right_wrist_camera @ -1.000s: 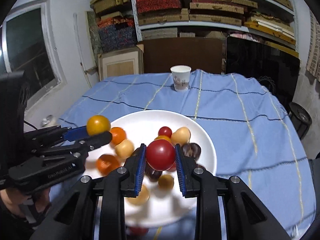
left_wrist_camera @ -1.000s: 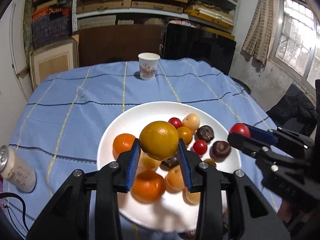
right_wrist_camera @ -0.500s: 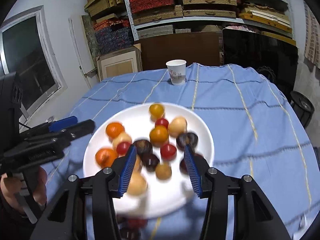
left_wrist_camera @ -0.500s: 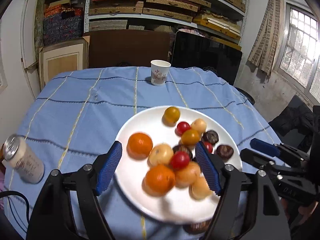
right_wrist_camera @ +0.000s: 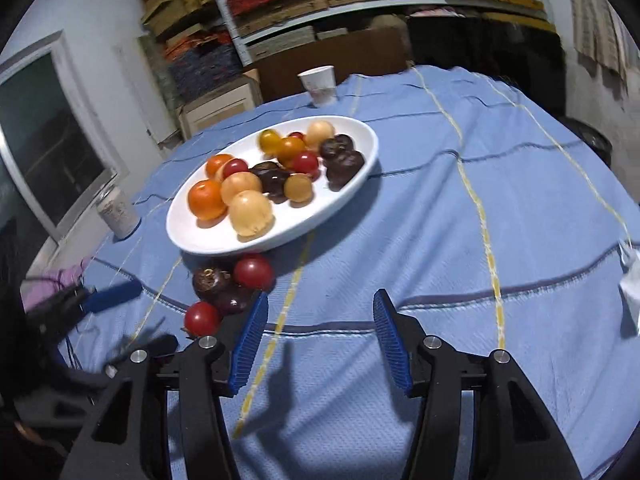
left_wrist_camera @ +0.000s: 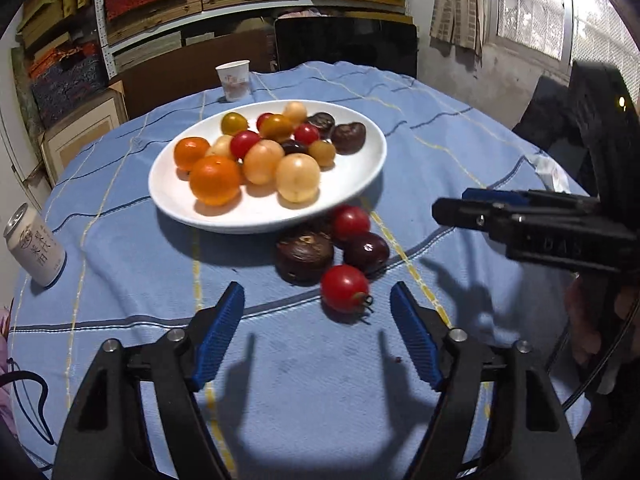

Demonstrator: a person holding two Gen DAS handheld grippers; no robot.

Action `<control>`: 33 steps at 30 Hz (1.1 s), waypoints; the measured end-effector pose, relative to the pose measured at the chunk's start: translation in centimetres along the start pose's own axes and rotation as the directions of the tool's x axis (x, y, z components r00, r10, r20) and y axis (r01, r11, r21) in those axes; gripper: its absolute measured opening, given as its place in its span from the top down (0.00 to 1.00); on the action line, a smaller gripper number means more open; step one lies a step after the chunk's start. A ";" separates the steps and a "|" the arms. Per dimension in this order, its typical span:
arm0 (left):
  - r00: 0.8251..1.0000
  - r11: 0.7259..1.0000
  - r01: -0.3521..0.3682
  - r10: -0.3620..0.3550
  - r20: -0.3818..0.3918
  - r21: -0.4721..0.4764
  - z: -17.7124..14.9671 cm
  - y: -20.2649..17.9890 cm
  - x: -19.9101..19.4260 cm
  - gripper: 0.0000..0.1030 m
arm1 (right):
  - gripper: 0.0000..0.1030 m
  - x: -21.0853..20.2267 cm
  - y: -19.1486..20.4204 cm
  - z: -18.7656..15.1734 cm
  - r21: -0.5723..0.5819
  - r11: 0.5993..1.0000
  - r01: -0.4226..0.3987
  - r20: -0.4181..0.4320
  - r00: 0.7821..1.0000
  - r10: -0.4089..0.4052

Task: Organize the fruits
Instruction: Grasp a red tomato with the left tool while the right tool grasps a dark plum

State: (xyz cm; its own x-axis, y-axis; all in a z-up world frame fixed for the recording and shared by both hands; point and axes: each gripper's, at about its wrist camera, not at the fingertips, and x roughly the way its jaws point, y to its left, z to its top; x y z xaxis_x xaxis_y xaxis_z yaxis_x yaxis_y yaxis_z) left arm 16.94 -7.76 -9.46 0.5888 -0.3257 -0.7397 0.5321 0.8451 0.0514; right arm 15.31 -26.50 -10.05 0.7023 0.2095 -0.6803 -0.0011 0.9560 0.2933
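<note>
Left hand-held gripper (left_wrist_camera: 318, 334) spread, empty; cherry tomato (left_wrist_camera: 345, 289) just ahead: light, smooth, probably soft. Pinch gently across its middle.

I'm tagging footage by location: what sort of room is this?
Probably a home storeroom doubling as a dining spot: shelves stacked with flat boxes, a round table under a blue cloth, and a plate of fruit.

white plate (left_wrist_camera: 208, 216) of fruit, red tomato (left_wrist_camera: 344, 288) nearby
</note>
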 end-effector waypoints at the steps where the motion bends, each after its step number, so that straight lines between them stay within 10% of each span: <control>1: 1.000 1.000 0.008 -0.008 -0.009 -0.006 0.1 -0.2 0.3 0.44 | 0.46 -0.1 -0.1 -0.1 0.009 1.000 0.003 0.005 1.000 -0.003; 6: 0.998 0.999 0.027 -0.029 -0.057 -0.033 0.2 -0.3 2.3 0.68 | 0.46 -0.2 -0.4 -0.4 0.020 1.000 0.003 -0.001 1.000 -0.003; 14: 0.997 0.996 0.060 -0.063 -0.049 -0.062 0.5 0.0 2.7 0.69 | 0.46 0.0 0.0 -0.4 -0.001 1.000 -0.003 -0.021 1.000 0.003; 23: 0.986 0.963 0.086 -0.046 0.160 -0.257 -0.8 4.8 -1.7 0.72 | 0.46 1.1 3.8 -0.7 -0.177 0.983 -0.037 -0.097 0.995 0.020; 33: 0.990 0.944 0.104 -0.067 0.127 -0.313 -1.0 6.2 -0.7 0.72 | 0.47 4.5 7.5 -0.1 -0.259 0.966 -0.005 -0.152 0.988 -0.036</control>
State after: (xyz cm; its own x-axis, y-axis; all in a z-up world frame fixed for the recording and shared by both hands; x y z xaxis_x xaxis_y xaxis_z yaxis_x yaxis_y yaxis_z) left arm 19.17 -1.88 -9.26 0.6243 -0.4324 -0.6506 0.3732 0.8967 -0.2378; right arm 18.36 -18.38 -10.97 0.5858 0.2039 -0.7844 -0.1888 0.9755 0.1126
